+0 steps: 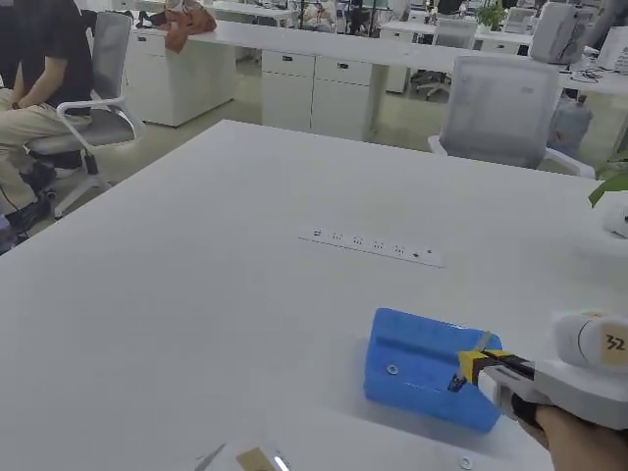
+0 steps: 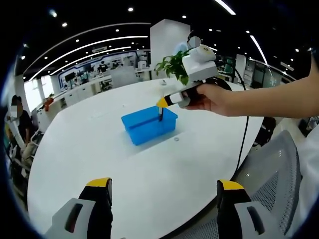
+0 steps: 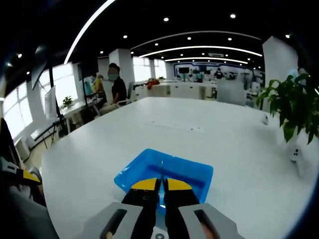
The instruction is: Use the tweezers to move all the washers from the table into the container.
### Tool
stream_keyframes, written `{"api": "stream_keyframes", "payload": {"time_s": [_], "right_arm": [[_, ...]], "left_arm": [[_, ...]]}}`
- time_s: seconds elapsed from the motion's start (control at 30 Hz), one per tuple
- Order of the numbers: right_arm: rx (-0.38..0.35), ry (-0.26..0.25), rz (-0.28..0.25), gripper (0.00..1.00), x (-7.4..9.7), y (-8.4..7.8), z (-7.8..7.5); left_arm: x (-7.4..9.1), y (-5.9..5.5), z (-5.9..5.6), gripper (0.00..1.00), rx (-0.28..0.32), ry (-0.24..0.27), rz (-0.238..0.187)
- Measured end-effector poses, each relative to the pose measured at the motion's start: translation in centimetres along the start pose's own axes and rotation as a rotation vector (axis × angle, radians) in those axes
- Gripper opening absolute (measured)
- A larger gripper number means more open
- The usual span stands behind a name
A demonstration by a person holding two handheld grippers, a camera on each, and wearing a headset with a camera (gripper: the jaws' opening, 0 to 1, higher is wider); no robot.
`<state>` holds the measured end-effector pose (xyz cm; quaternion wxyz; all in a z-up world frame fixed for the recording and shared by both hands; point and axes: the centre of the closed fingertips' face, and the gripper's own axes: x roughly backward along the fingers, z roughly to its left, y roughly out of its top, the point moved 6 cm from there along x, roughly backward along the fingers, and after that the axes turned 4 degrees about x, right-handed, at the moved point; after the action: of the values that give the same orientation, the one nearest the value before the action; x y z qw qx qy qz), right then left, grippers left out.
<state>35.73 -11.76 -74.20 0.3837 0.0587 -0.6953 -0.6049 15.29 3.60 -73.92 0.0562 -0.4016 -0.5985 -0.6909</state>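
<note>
While the right gripper [image 1: 466,368], marked "32", pinches the tweezers [image 3: 161,172] with the blue container [image 3: 132,177] just under its fingertips [image 3: 147,184], the left gripper [image 2: 162,186] has its fingers [image 2: 99,184] spread wide apart.

power strip [image 1: 373,245] on white table [image 1: 196,294]; grey chair [image 1: 500,108] behind; plant [image 3: 291,107]

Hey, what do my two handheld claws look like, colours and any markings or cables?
The left claw and right claw each have pale grey jaws, black near the ends, capped in yellow. The right one's white body bears a label reading 32, and a black cable trails from it.
</note>
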Motion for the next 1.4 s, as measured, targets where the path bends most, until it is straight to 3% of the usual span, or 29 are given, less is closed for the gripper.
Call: {"api": "stream_keyframes", "payload": {"time_s": [0.4,0.57,0.9,1.4], "right_arm": [[0.003,-0.018,-0.106,0.01,3.8,2.3,0.2],[-0.02,-0.014,-0.127,0.01,5.3,2.2,0.7],[-0.034,-0.025,-0.044,0.01,5.9,-1.5,0.1],[-0.025,-0.016,0.015,0.01,4.8,-4.1,0.3]], "left_arm": [[0.0,-0.1,0.5,0.89,0.0,0.008,-0.001],[0.1,0.2,1.0,0.88,-0.007,0.023,0.001],[-0.4,0.4,1.0,0.87,-0.01,0.027,0.004],[-0.2,0.3,1.0,0.86,0.001,0.033,-0.001]]}}
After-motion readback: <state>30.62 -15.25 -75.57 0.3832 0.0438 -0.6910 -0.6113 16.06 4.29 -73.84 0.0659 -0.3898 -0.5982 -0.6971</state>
